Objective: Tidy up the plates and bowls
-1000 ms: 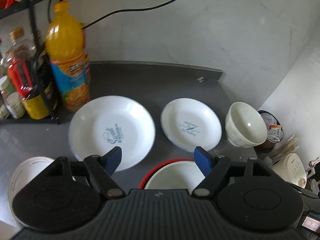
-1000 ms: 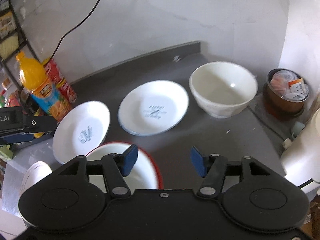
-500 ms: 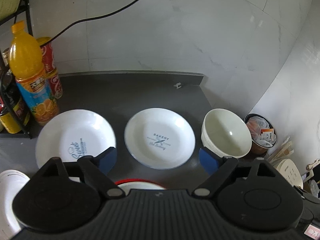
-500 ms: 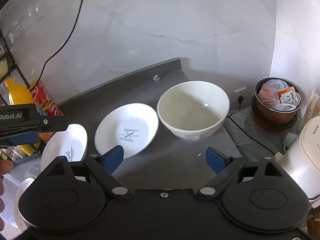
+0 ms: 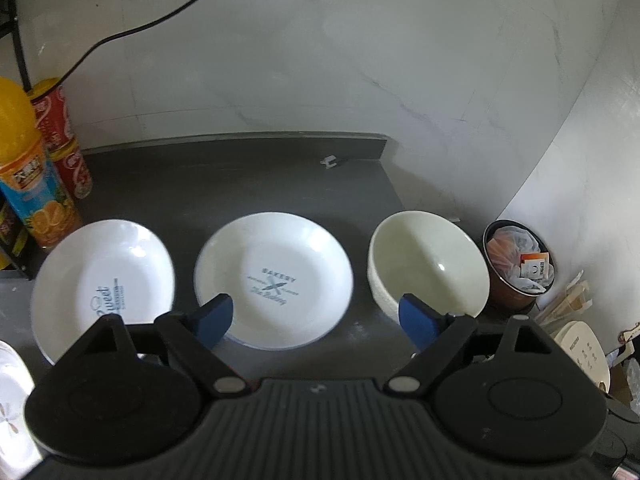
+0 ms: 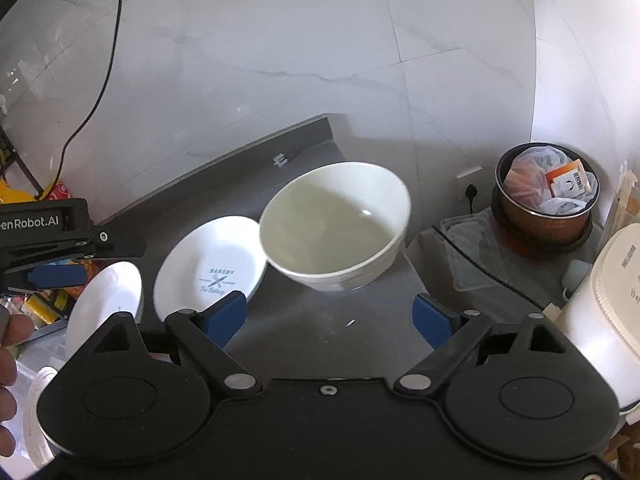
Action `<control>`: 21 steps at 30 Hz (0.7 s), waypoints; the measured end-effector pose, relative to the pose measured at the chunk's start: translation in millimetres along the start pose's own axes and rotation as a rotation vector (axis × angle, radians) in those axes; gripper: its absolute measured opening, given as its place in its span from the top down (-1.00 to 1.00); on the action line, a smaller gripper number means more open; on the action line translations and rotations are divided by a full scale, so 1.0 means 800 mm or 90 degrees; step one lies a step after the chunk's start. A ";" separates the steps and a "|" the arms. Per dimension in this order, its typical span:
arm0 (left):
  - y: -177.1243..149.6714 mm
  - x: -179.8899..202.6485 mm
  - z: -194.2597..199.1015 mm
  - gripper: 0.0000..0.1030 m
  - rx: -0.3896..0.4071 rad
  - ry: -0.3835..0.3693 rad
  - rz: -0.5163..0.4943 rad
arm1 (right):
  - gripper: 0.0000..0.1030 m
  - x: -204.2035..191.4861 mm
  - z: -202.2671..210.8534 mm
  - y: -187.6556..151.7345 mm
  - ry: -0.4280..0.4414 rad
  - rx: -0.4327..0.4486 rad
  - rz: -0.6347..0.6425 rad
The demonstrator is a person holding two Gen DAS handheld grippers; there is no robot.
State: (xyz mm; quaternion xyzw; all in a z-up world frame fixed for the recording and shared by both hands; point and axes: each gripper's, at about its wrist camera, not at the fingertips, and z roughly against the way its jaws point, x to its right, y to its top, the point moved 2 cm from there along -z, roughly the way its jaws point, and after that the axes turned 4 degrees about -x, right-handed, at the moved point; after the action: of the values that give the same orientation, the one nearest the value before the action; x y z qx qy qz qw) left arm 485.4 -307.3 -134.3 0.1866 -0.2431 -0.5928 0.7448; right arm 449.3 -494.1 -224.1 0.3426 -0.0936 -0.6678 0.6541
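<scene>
Over the grey counter (image 6: 320,332), I am lining my right gripper (image 6: 330,316), jaws apart and empty, toward the cream bowl (image 6: 336,226); left gripper (image 5: 314,316) likewise agape; rim approach likely next.

Home kitchen; grey counter (image 5: 248,184); juice bottle (image 5: 28,184); rice cooker (image 6: 608,304)

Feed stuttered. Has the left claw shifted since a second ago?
Yes. The left claw moved rightward: it now frames the Bakery plate, with the juice bottle at the left edge.
</scene>
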 end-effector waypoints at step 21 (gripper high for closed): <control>-0.001 0.053 -0.094 -0.17 -0.049 -0.026 0.025 | -0.21 0.077 -0.057 0.030 0.032 -0.007 -0.126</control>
State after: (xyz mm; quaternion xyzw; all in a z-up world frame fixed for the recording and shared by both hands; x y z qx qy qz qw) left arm 536.4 -349.1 -189.9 0.1409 -0.2392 -0.5907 0.7576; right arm 500.4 -539.9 -265.1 0.3629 -0.0392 -0.7210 0.5890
